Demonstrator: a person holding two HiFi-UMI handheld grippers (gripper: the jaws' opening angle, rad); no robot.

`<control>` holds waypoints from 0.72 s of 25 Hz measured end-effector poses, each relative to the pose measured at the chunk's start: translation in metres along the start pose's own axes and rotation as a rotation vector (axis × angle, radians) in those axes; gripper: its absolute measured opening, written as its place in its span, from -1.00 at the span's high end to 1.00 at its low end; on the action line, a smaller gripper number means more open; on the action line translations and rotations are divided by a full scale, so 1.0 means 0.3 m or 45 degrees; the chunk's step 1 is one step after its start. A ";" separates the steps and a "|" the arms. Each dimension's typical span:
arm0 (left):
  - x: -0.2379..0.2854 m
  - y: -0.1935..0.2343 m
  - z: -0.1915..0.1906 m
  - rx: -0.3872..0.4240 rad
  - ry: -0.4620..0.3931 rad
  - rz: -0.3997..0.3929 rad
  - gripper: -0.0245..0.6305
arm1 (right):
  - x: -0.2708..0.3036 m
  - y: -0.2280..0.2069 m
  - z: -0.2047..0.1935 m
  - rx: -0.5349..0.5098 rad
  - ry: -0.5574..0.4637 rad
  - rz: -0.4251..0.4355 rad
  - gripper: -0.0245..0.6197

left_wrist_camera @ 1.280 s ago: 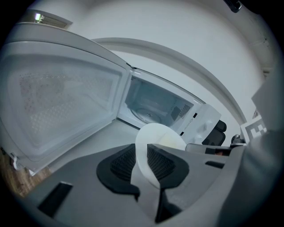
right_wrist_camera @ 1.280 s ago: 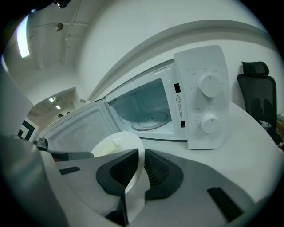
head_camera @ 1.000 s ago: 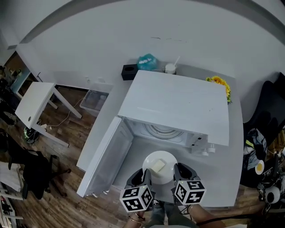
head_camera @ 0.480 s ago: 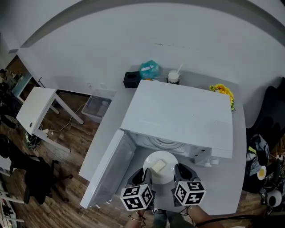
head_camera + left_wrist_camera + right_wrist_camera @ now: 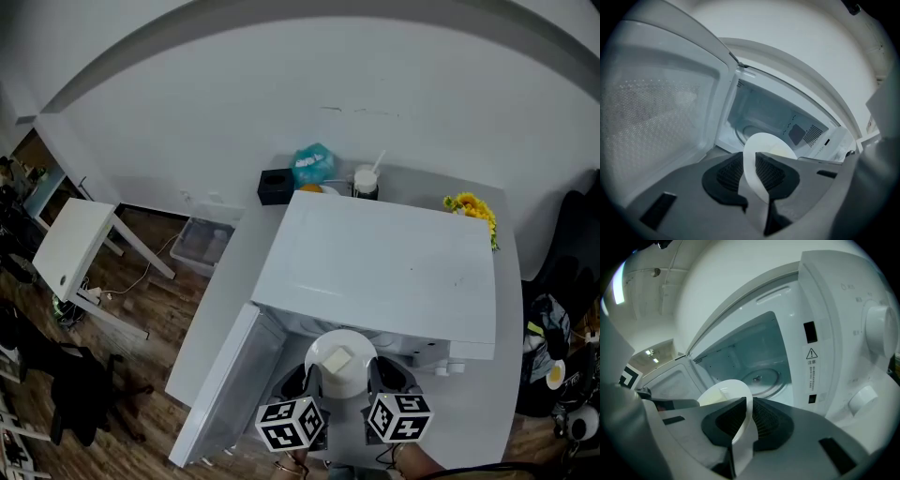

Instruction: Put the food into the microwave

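A white plate (image 5: 341, 365) with a pale yellow block of food (image 5: 338, 359) on it hangs level just in front of the open white microwave (image 5: 384, 262). My left gripper (image 5: 305, 382) is shut on the plate's left rim (image 5: 751, 174). My right gripper (image 5: 378, 380) is shut on the plate's right rim (image 5: 743, 425). The microwave door (image 5: 661, 108) stands swung out to the left. In the right gripper view the glass turntable (image 5: 761, 378) lies bare inside the cavity, beyond the plate (image 5: 723, 393).
The control panel with knobs (image 5: 876, 329) is right of the opening. Behind the microwave stand a black box (image 5: 275, 185), a teal bag (image 5: 312, 164), a cup with a straw (image 5: 366, 181) and sunflowers (image 5: 472, 208). A small white table (image 5: 80, 234) and a plastic bin (image 5: 202, 241) are at the left.
Both grippers have carried the plate forward, and it is now closer to the microwave's opening. Both stay shut on its rim.
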State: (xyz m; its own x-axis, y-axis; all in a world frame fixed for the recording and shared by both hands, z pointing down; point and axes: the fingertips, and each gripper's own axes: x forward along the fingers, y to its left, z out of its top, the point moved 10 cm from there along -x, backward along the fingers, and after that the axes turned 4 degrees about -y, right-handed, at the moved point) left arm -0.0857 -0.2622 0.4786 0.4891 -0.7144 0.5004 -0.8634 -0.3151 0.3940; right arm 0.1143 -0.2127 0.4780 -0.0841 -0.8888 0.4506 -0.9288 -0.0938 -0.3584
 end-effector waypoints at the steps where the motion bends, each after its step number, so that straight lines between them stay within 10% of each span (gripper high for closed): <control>1: 0.011 0.001 0.005 0.004 -0.001 -0.004 0.67 | 0.008 -0.003 0.001 0.004 -0.004 -0.004 0.76; 18: 0.177 0.052 0.065 0.037 -0.081 -0.024 0.67 | 0.155 -0.012 0.027 0.088 -0.145 -0.069 0.76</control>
State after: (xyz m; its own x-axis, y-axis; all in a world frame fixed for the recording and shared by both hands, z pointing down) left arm -0.0757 -0.3173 0.4963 0.4972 -0.7460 0.4431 -0.8579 -0.3463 0.3797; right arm 0.1167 -0.2573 0.4938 0.0109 -0.9262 0.3768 -0.9034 -0.1706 -0.3934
